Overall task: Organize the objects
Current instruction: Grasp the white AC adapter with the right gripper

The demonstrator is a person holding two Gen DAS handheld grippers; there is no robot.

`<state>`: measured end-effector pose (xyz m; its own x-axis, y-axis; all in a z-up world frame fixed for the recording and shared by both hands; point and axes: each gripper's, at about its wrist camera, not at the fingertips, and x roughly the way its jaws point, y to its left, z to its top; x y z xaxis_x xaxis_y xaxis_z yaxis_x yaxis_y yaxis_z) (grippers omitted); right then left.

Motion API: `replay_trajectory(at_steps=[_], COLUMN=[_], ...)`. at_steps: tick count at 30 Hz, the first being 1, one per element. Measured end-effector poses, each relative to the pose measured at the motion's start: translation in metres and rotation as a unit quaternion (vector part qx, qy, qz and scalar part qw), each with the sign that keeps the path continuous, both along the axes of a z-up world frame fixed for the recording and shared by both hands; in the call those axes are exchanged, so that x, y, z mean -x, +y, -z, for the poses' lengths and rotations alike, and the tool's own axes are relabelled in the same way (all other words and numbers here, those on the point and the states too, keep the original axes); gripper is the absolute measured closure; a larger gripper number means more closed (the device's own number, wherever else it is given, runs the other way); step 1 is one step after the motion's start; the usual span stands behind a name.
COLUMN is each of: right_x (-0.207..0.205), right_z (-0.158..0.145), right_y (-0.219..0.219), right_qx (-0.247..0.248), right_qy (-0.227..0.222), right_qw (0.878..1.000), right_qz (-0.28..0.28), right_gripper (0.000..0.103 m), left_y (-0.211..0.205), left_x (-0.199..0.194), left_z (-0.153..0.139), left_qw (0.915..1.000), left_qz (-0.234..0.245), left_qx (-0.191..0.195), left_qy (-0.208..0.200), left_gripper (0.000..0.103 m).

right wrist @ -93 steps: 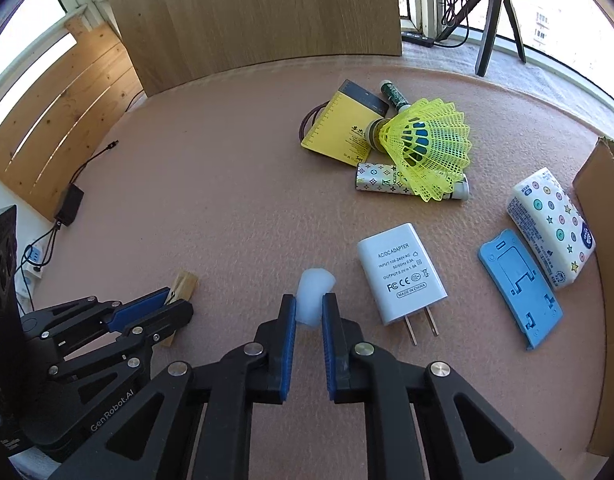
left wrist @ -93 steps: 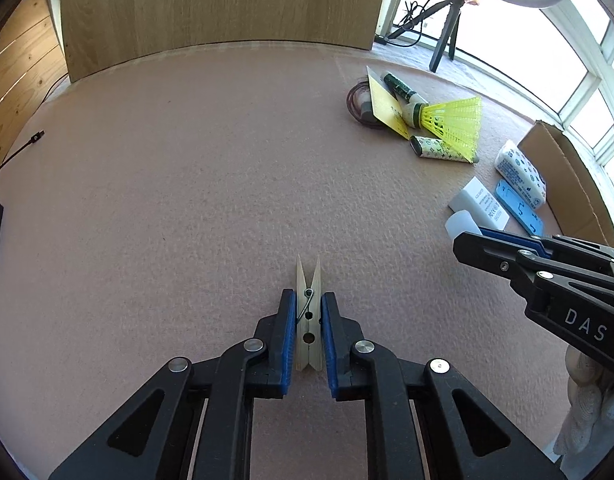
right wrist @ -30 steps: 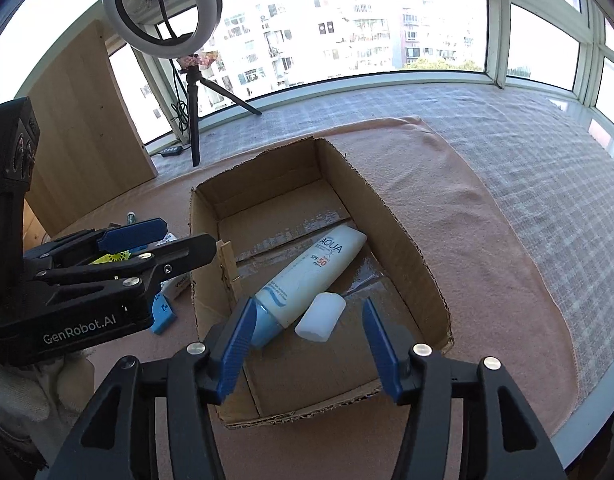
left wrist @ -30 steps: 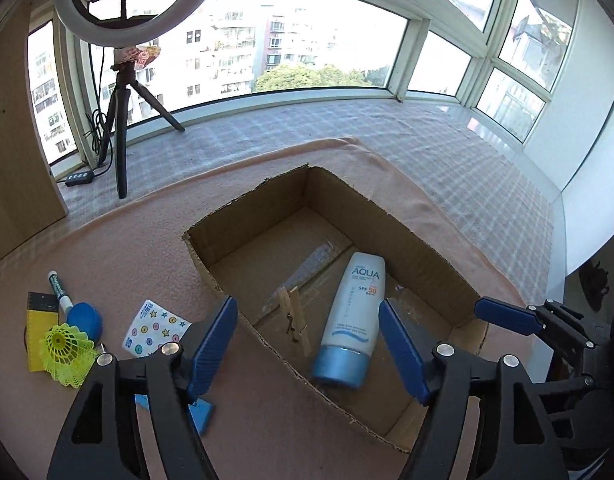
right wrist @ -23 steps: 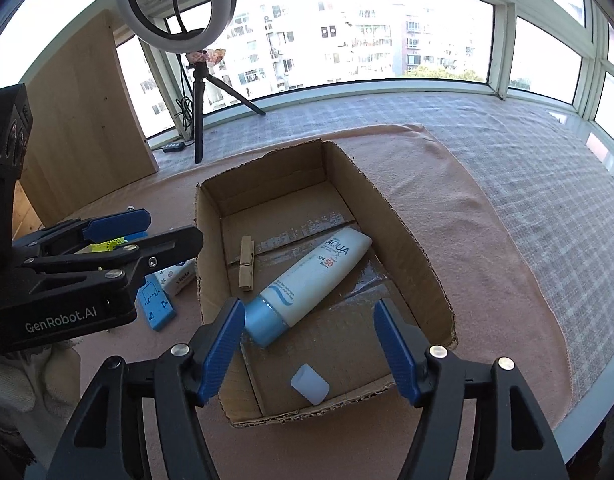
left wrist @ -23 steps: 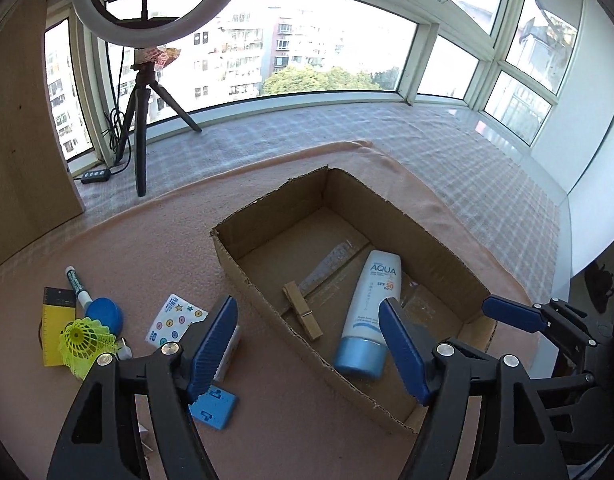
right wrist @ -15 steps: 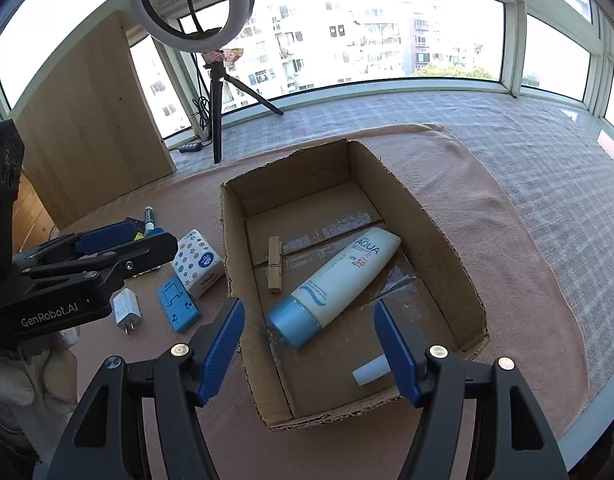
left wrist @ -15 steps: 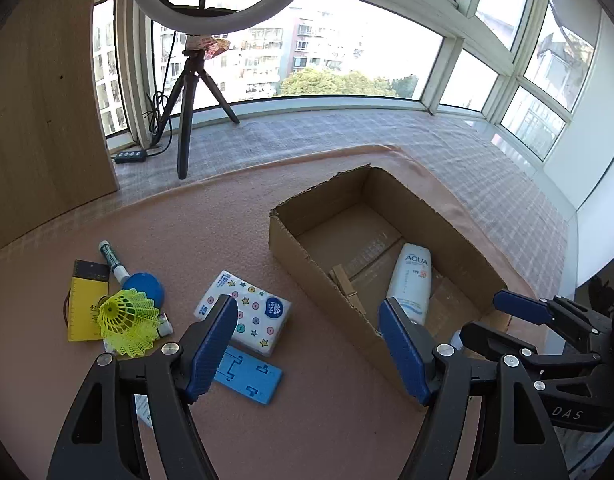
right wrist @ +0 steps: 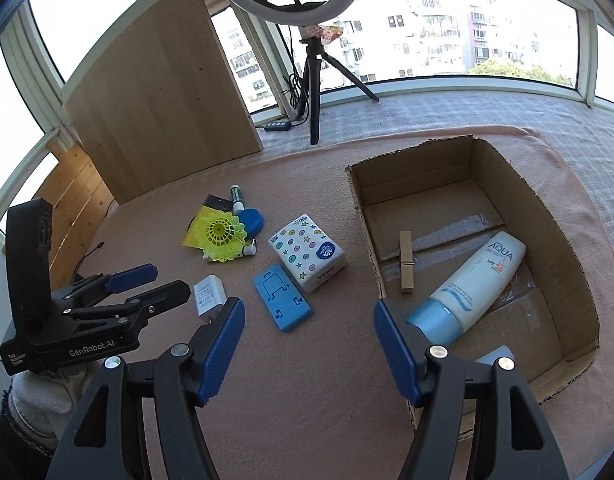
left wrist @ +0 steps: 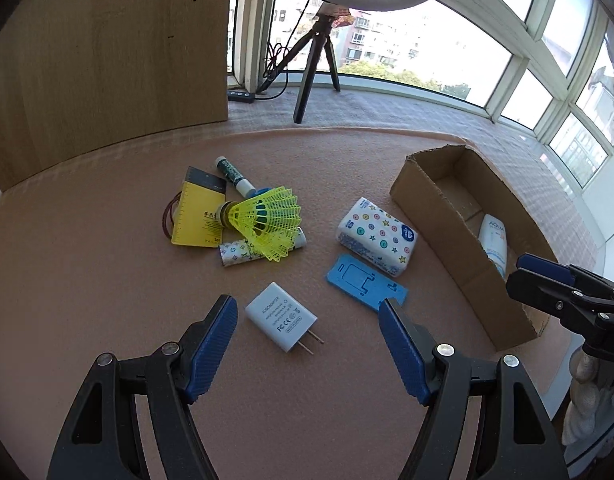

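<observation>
Left hand-held gripper: held apart, empty, above white rectangular wall charger.
Right hand-held gripper: held apart, empty.
Brown cardboard box: wooden clothespin and white sunscreen tube contained.

Both wrist views tilt down over the worktop from close range. Left faces the loose clutter, right the cardboard box. Both share the charger.

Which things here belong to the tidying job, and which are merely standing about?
Job:
cardboard box
sunscreen tube
clothespin
white charger
blue phone stand
tissue pack
yellow shuttlecock
yellow notepad

Standing about:
ring light tripod
wooden board
</observation>
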<state>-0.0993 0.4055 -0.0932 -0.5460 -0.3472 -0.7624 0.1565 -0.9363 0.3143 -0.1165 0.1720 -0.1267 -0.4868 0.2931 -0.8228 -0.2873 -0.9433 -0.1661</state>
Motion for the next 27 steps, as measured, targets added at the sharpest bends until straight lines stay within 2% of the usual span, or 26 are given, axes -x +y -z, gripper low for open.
replay_trajectory(at_steps=[9, 15, 21, 27], right_x=[0.029, 0.049, 0.068, 0.083], right_z=[0.021, 0.039, 0.060, 0.079], right_y=[-0.051, -0.085, -0.108, -0.125], right_qx=[0.026, 0.030, 0.044, 0.053], right_qy=[-0.037, -0.066, -0.108, -0.142], right_qw=[0.997, 0.993, 0.985, 0.978], right_qz=[-0.056, -0.096, -0.127, -0.144], right_gripper=[0.040, 0.040, 0.052, 0.061], left_y=[-0.034, -0.038, -0.038, -0.033], left_x=[-0.005, -0.002, 0.004, 0.011], left_z=[0.028, 0.043, 0.052, 0.061], left_qw=[0.9993, 0.9981, 0.9959, 0.9933], left_qz=[-0.023, -0.018, -0.022, -0.019], left_qx=[0.003, -0.022, -0.055, -0.077], left_qy=[-0.030, -0.054, -0.069, -0.084], left_gripper=[0.027, 0.027, 0.029, 0.041])
